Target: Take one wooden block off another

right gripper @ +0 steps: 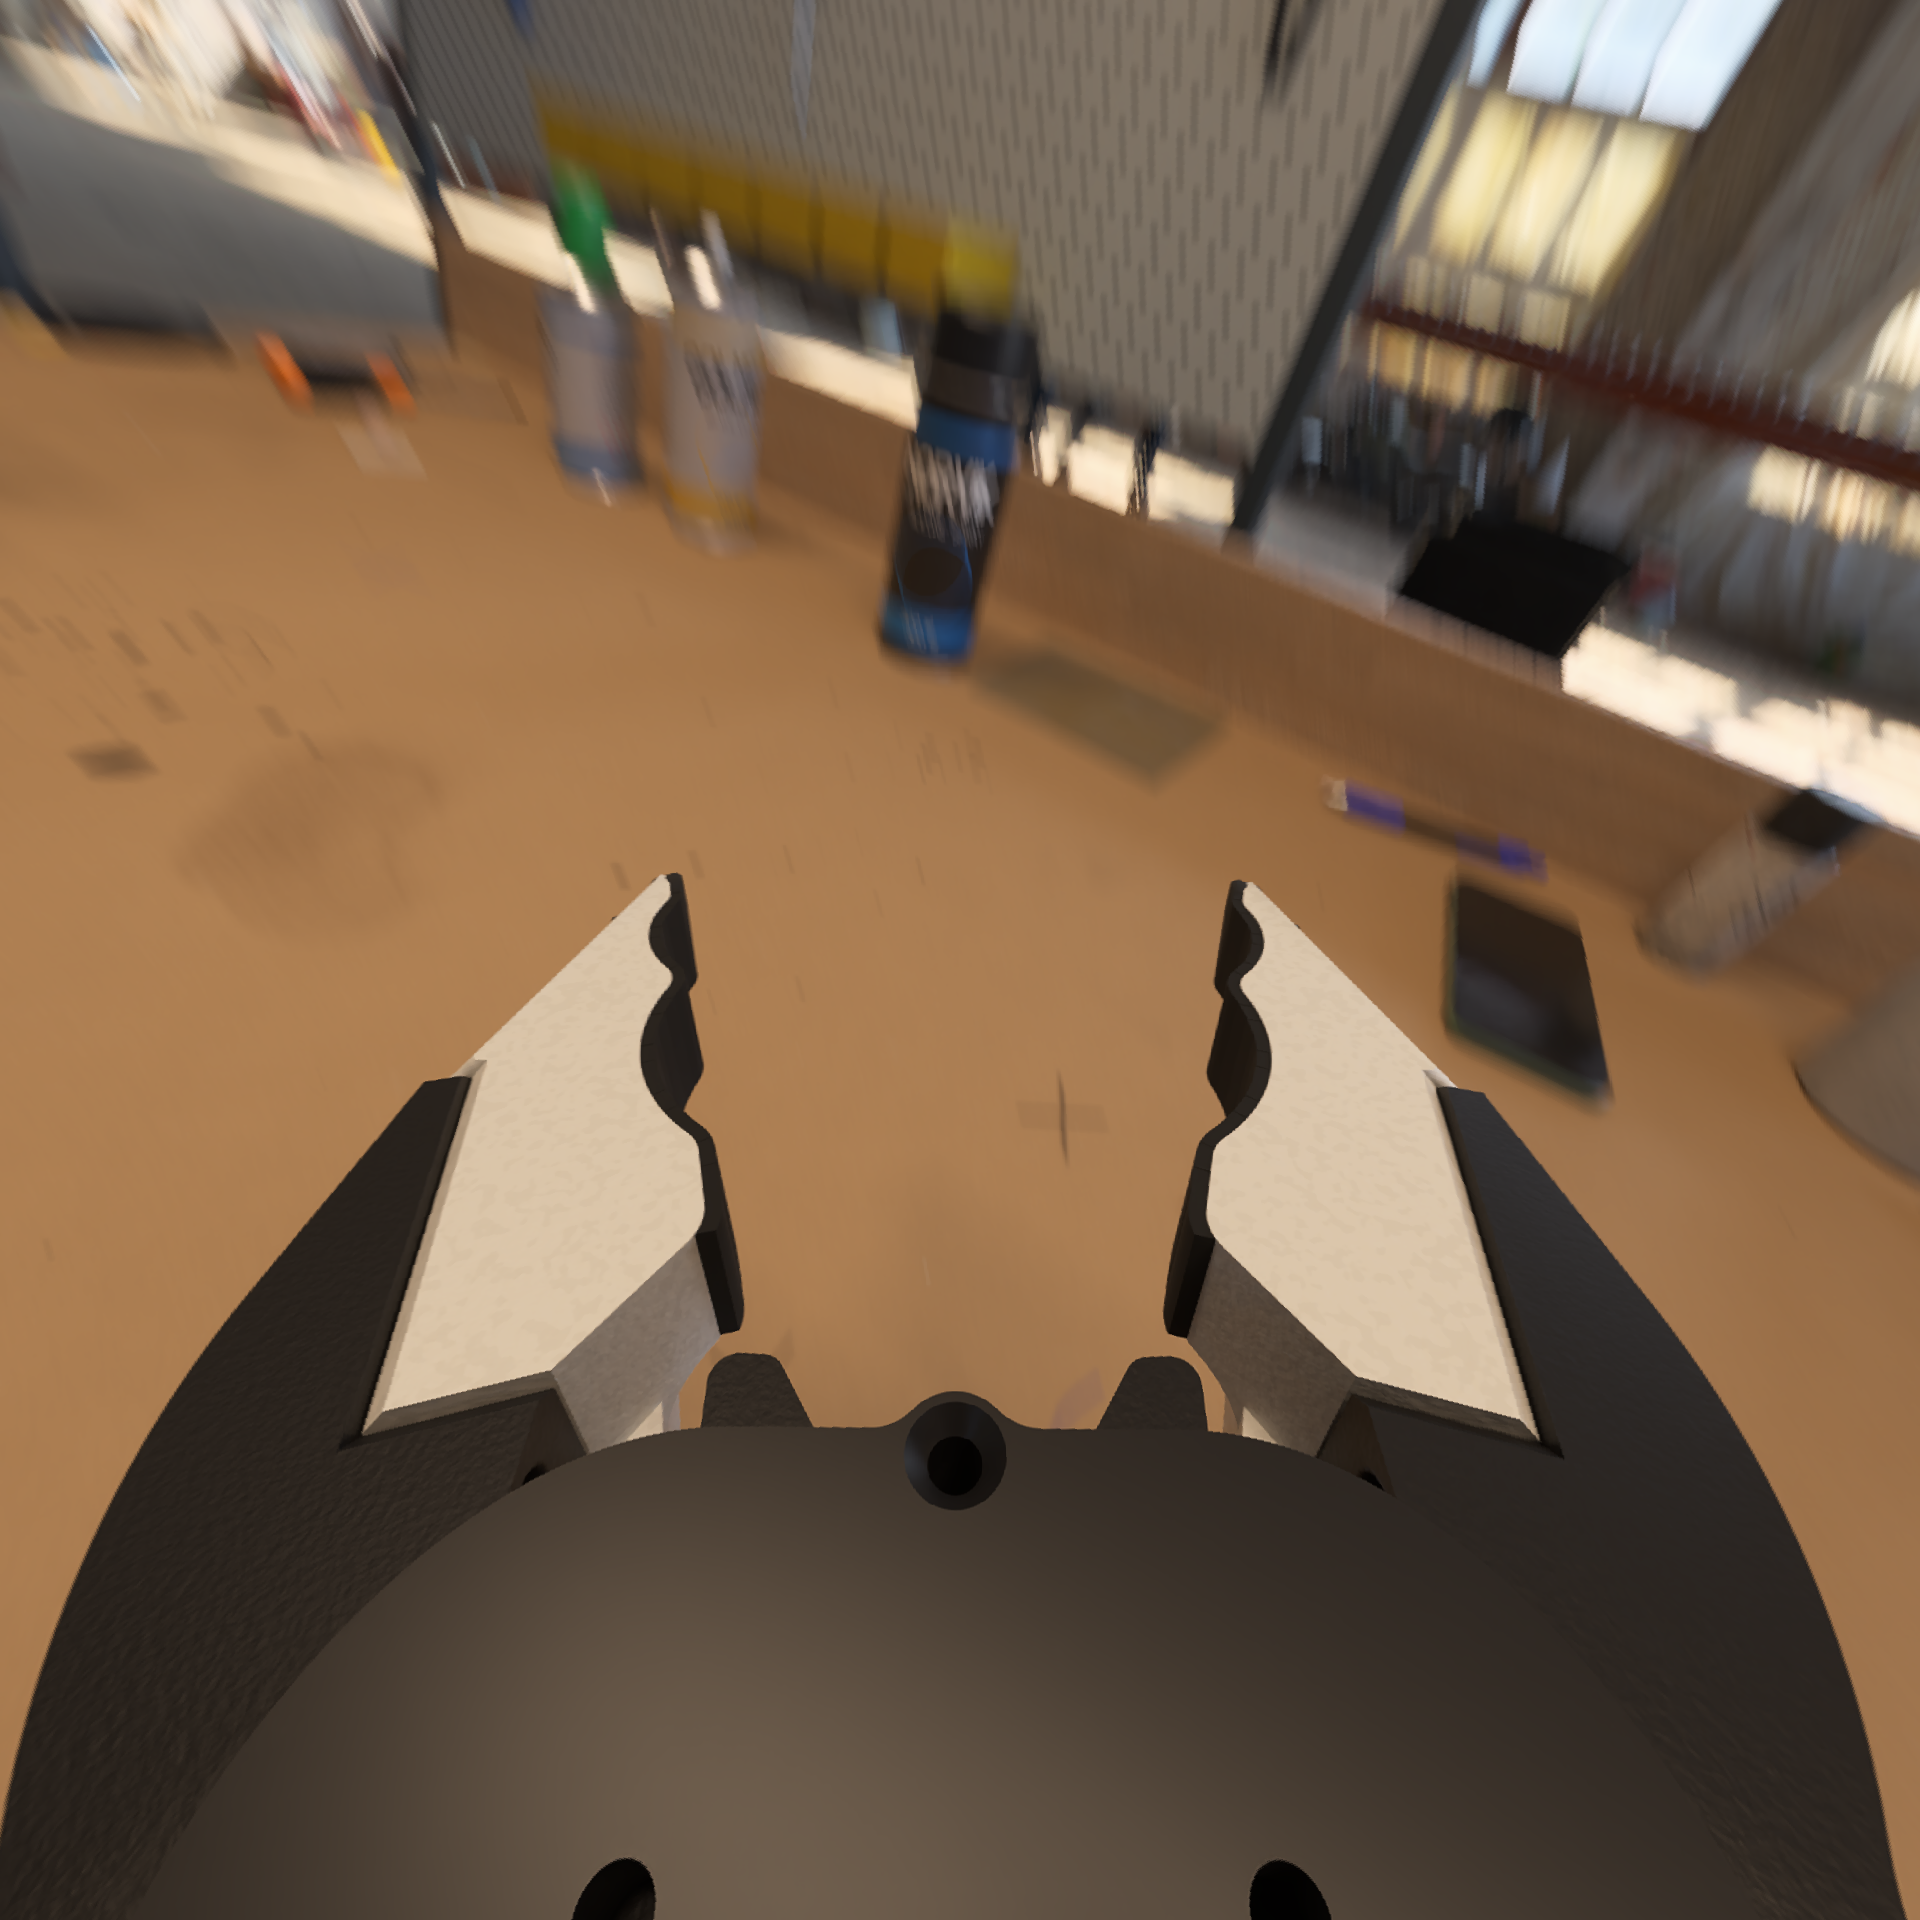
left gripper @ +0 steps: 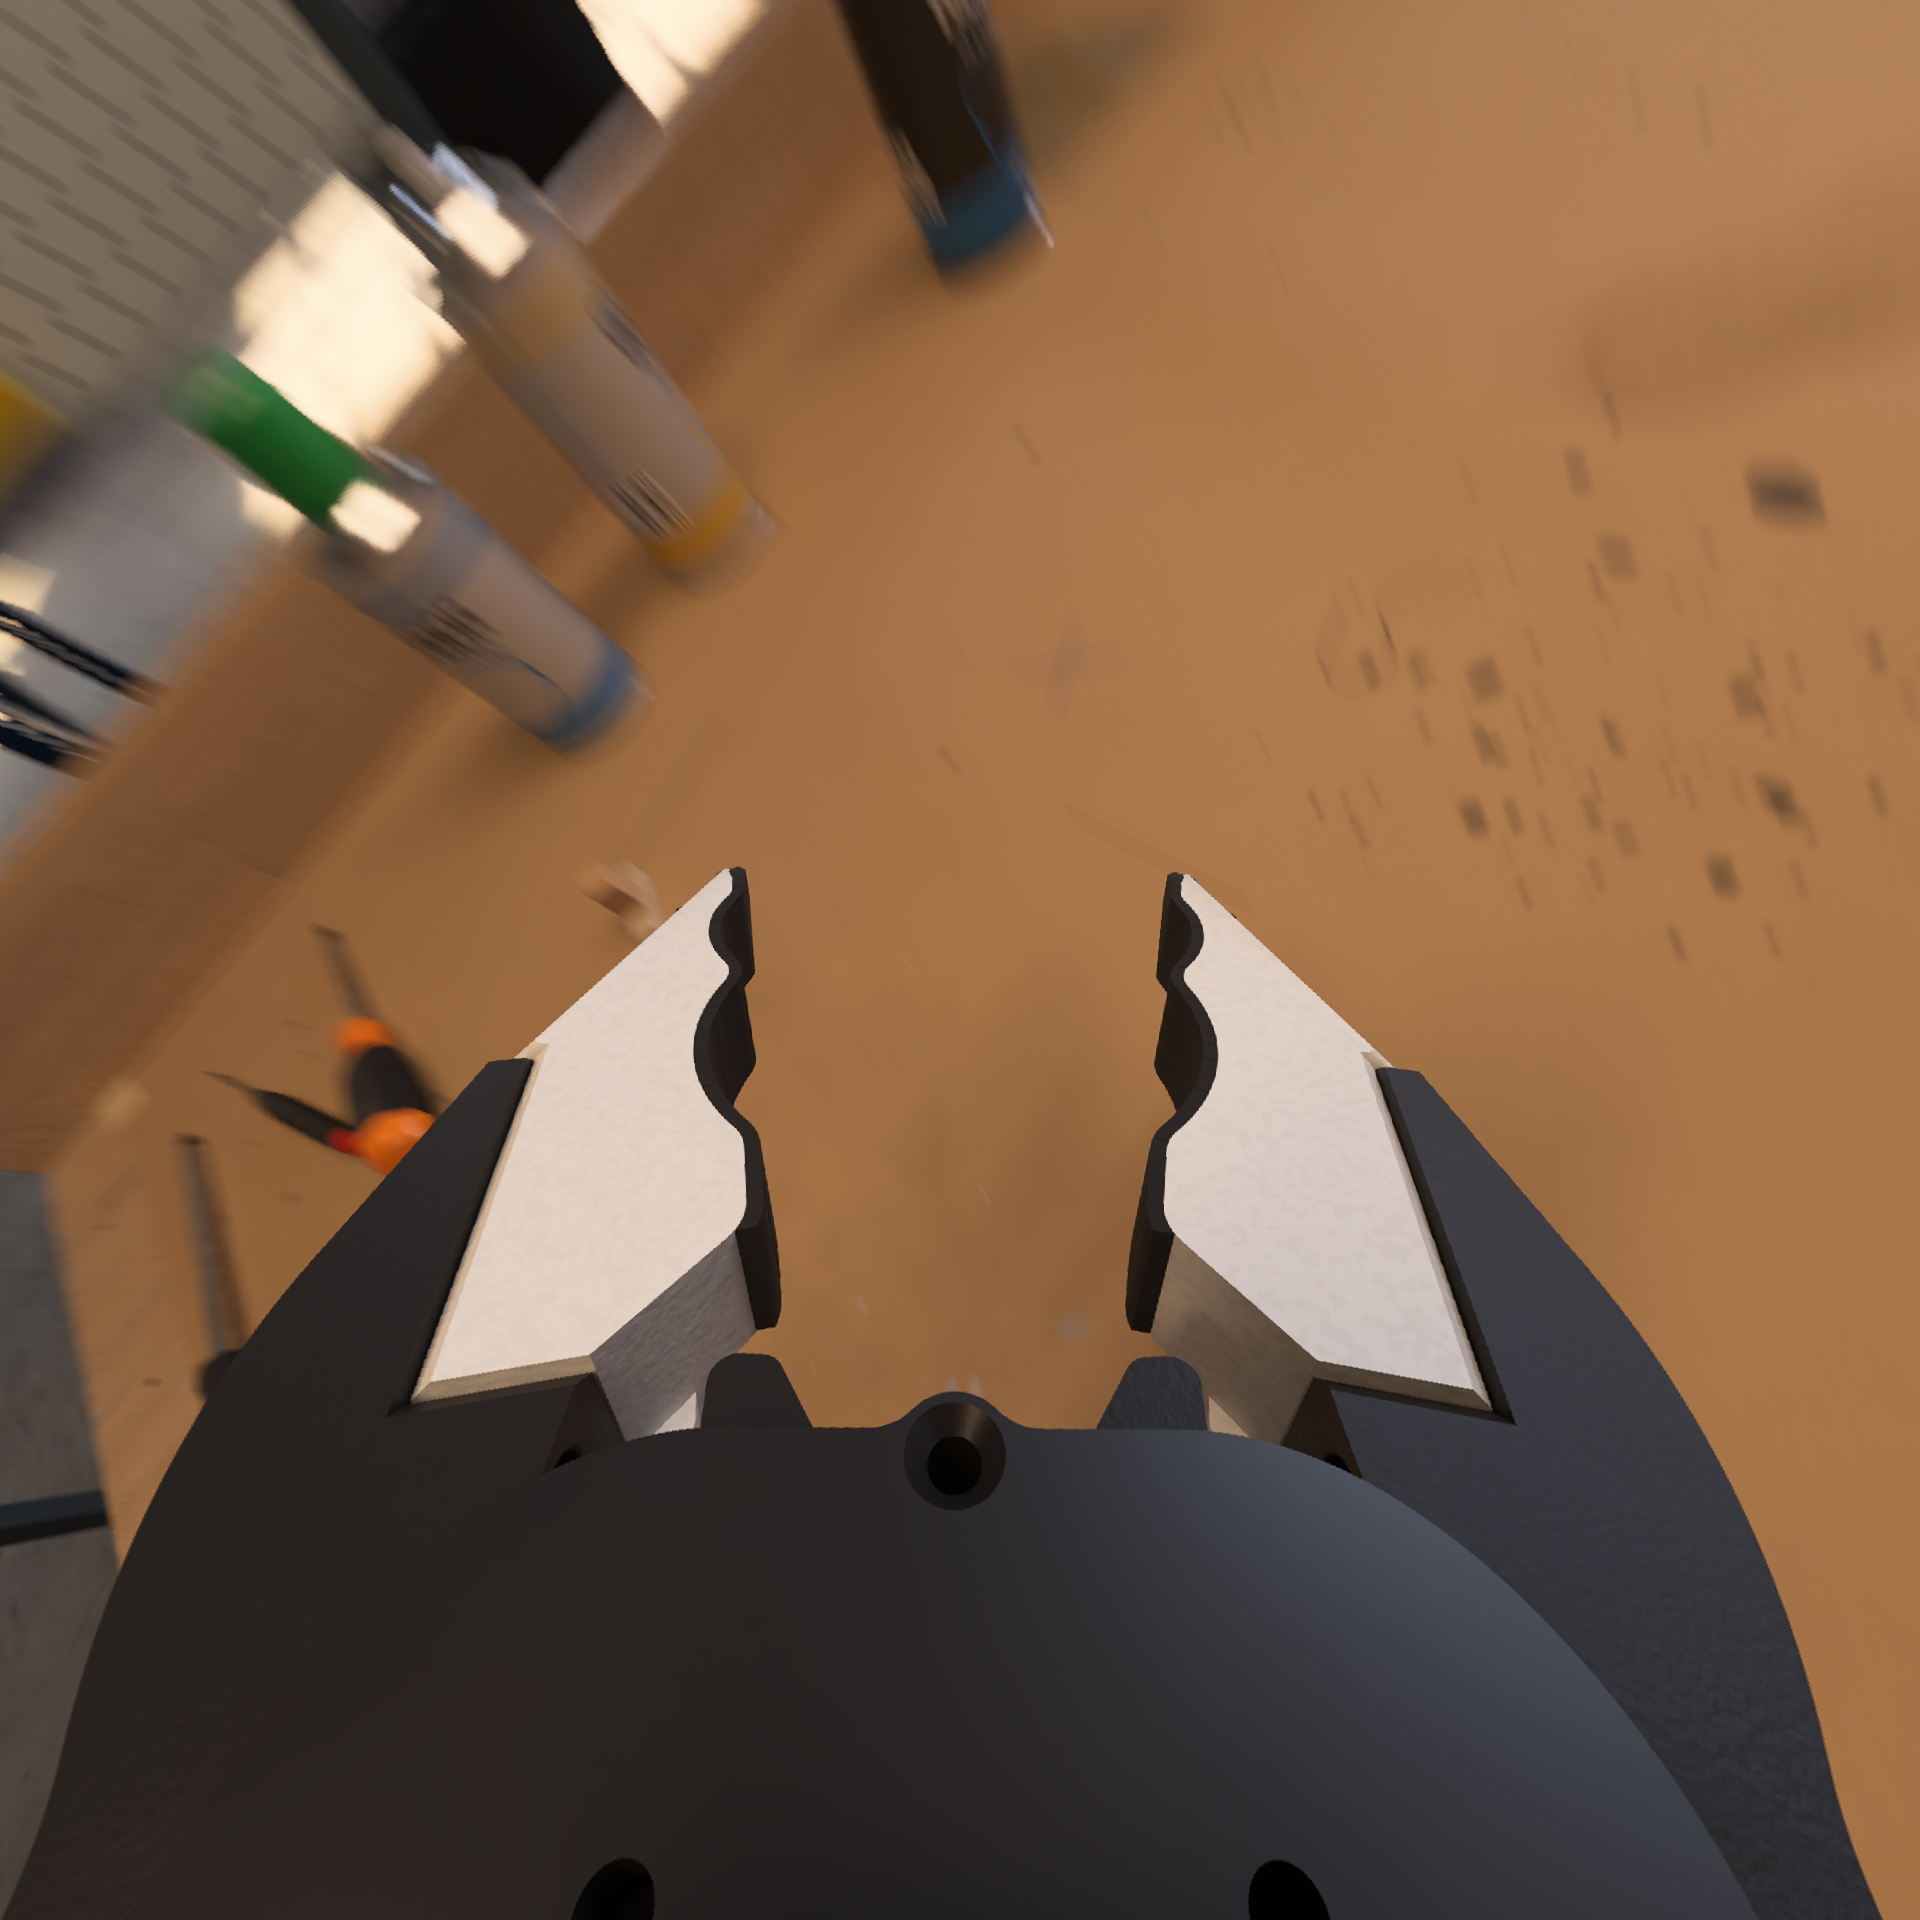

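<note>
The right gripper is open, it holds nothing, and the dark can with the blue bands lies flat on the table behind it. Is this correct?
Not fully. In the right wrist view the right gripper is open and holds nothing, but the dark can with blue bands stands upright on the brown table; it does not lie flat.

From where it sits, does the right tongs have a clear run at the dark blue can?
Probably yes. The right tongs are open and empty, and only bare tabletop lies between them and the upright dark blue can ahead.
</note>
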You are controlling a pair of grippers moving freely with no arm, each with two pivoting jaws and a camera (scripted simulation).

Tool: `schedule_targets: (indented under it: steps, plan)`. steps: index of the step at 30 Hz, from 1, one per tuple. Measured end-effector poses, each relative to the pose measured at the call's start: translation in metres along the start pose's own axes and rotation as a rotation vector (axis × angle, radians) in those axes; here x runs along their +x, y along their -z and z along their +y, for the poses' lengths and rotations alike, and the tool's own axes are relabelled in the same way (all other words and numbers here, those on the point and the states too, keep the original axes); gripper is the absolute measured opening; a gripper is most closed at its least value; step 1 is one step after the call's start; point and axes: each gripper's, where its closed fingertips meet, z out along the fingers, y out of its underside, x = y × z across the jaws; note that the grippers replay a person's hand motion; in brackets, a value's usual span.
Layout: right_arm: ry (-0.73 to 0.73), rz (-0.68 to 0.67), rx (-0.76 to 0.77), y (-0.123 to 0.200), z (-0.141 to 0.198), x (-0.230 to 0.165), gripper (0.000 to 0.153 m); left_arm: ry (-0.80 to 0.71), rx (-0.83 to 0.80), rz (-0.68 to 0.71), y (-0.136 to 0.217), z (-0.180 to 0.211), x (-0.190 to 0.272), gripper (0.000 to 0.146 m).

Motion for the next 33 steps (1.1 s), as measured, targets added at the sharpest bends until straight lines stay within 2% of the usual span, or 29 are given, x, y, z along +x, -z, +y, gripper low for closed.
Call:
schedule_targets:
  steps: [2, 4, 6, 8, 10, 12, 14, 16, 19, 21, 23, 26, 29, 33]
  plan:
    - [-0.012, -0.039, 0.256, -0.003, -0.033, -0.010, 0.107, 0.086, 0.227, -0.155, 0.017, -0.042, -0.027, 0.079]
    - [-0.052, -0.063, 0.451, -0.008, -0.058, -0.019, 0.110, 0.256, 0.444, -0.213, 0.030, -0.083, -0.055, 0.077]
    - [-0.091, -0.085, 0.562, -0.018, -0.069, -0.027, 0.111, 0.397, 0.516, -0.242, 0.023, -0.104, -0.085, 0.075]
    - [-0.098, -0.109, 0.578, -0.035, -0.067, -0.037, 0.113, 0.433, 0.390, -0.289, -0.010, -0.102, -0.110, 0.078]
    - [-0.064, -0.133, 0.515, -0.053, -0.055, -0.049, 0.115, 0.410, 0.183, -0.345, -0.051, -0.083, -0.130, 0.093]
    - [-0.012, -0.148, 0.437, -0.065, -0.044, -0.057, 0.117, 0.400, -0.002, -0.369, -0.088, -0.057, -0.145, 0.101]
    - [0.033, -0.142, 0.388, -0.073, -0.035, -0.060, 0.117, 0.435, -0.148, -0.349, -0.117, -0.030, -0.154, 0.107]
    - [0.056, -0.136, 0.367, -0.076, -0.030, -0.061, 0.114, 0.495, -0.194, -0.295, -0.134, -0.015, -0.160, 0.108]
    - [0.042, -0.142, 0.367, -0.078, -0.026, -0.061, 0.109, 0.522, -0.271, -0.298, -0.142, 0.007, -0.171, 0.095]
    - [0.043, -0.141, 0.368, -0.078, -0.025, -0.061, 0.107, 0.504, -0.387, -0.262, -0.142, 0.026, -0.169, 0.086]
    - [0.053, -0.138, 0.367, -0.078, -0.025, -0.062, 0.104, 0.470, -0.530, -0.186, -0.143, 0.045, -0.160, 0.084]
    - [0.063, -0.142, 0.359, -0.079, -0.024, -0.064, 0.100, 0.390, -0.664, -0.191, -0.147, 0.067, -0.157, 0.084]
    - [0.077, -0.143, 0.354, -0.080, -0.024, -0.065, 0.096, 0.390, -0.703, -0.197, -0.159, 0.081, -0.154, 0.082]
    - [0.088, -0.148, 0.350, -0.080, -0.023, -0.067, 0.091, 0.463, -0.714, -0.228, -0.167, 0.099, -0.156, 0.065]
